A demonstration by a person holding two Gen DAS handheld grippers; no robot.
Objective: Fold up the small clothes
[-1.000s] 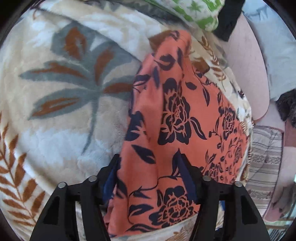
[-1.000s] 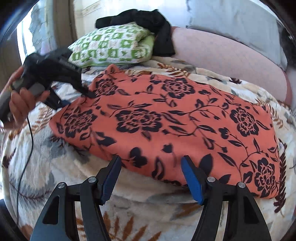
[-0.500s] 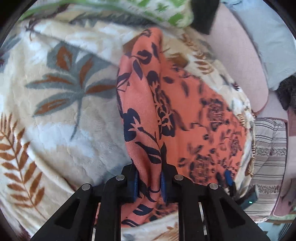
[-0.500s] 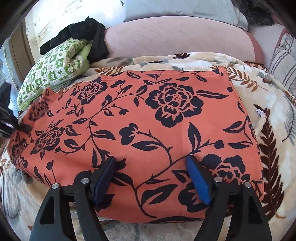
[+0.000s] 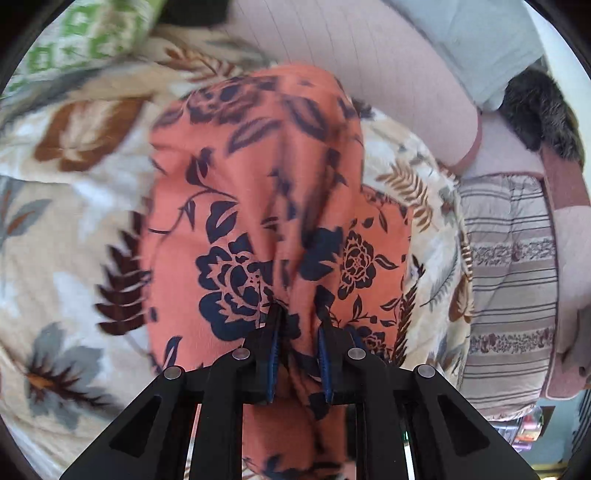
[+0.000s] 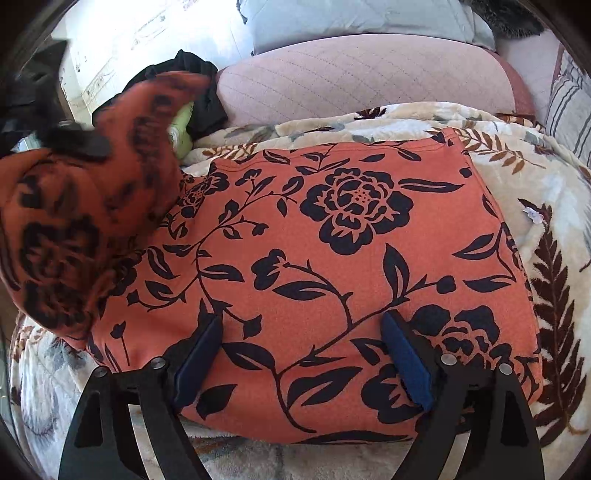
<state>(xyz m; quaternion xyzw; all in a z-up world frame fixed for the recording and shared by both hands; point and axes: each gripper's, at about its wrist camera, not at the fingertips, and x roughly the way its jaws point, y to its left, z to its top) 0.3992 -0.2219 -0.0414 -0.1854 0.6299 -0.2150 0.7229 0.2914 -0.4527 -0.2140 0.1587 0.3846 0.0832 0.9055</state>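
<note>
An orange garment with dark navy flowers (image 6: 351, 258) lies spread on a leaf-patterned blanket (image 6: 546, 206). My left gripper (image 5: 297, 317) is shut on one end of the orange garment (image 5: 266, 192) and holds that end lifted, so the cloth hangs over the fingers. In the right wrist view this lifted end (image 6: 74, 206) rises at the left, blurred. My right gripper (image 6: 303, 325) is open, its blue-padded fingers (image 6: 402, 354) resting over the near edge of the garment without pinching it.
A pink cushion (image 6: 362, 77) runs along the back. A green-and-white pillow (image 5: 85, 37) and a black cloth (image 6: 199, 96) lie at the back left. A striped pillow (image 5: 513, 280) lies to the right. A grey pillow (image 6: 351, 18) sits behind the cushion.
My left gripper closed on the garment's end and lifted it up and over toward the other side. My right gripper moved forward onto the garment's near edge and stayed open.
</note>
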